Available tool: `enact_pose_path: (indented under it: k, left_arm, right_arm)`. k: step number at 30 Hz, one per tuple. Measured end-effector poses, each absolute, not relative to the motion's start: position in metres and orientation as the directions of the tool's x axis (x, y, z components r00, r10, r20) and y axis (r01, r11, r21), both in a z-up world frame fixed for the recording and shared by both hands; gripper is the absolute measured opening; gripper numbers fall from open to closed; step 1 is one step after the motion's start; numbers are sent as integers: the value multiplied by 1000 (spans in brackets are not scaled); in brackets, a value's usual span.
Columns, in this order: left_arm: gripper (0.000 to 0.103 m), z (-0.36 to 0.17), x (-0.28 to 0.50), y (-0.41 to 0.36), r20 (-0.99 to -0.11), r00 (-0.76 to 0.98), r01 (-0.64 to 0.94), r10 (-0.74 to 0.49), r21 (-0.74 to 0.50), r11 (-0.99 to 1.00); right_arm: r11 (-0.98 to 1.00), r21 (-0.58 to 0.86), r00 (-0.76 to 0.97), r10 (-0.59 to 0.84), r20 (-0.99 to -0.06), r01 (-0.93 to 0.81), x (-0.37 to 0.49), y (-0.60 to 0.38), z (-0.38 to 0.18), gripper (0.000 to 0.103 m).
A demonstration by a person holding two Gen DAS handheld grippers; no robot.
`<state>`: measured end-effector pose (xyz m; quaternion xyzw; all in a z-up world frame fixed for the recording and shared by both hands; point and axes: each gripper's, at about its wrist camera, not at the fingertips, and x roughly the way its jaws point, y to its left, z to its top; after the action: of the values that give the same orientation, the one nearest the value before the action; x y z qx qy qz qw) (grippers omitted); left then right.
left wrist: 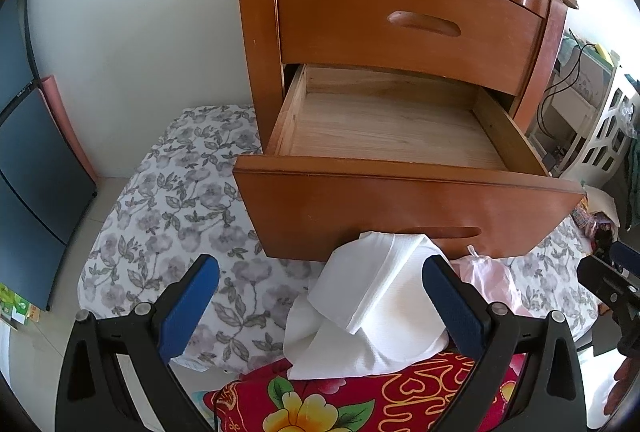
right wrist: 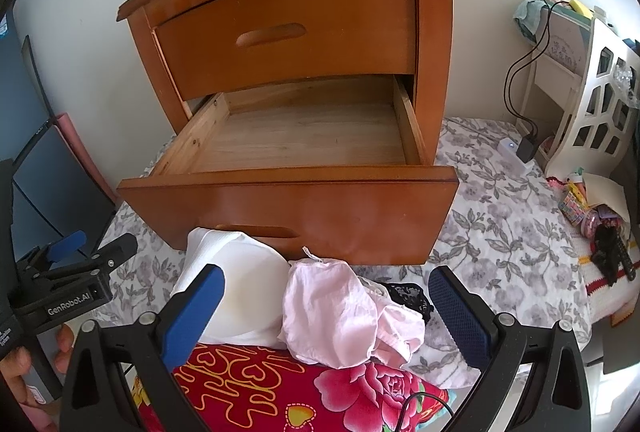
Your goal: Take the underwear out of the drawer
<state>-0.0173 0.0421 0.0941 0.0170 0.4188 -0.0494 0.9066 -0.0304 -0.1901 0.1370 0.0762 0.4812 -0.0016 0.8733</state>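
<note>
With the lower drawer [right wrist: 296, 140] bare and both grippers' jaws standing apart on nothing, we judge the white underwear [left wrist: 372, 300] and pink underwear [right wrist: 340, 316] heaped on the bed [right wrist: 500, 232] light, limp, best pinched at a bunched fold.

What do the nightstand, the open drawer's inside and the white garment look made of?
Nightstand: glossy varnished wood, its finish chipped along the top edge. Open drawer inside: bare pale wood with visible grain. White garment: soft matte fabric, seemingly finely textured.
</note>
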Motion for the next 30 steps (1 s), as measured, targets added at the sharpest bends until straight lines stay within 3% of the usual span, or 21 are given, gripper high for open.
enact_pose_path:
  k: [30]
  left_arm:
    - [101,97,-18,39,-759,643,137,-106,-23,990]
  right_arm:
    - [990,126,538,69,-840,70,-30,-189,138,103]
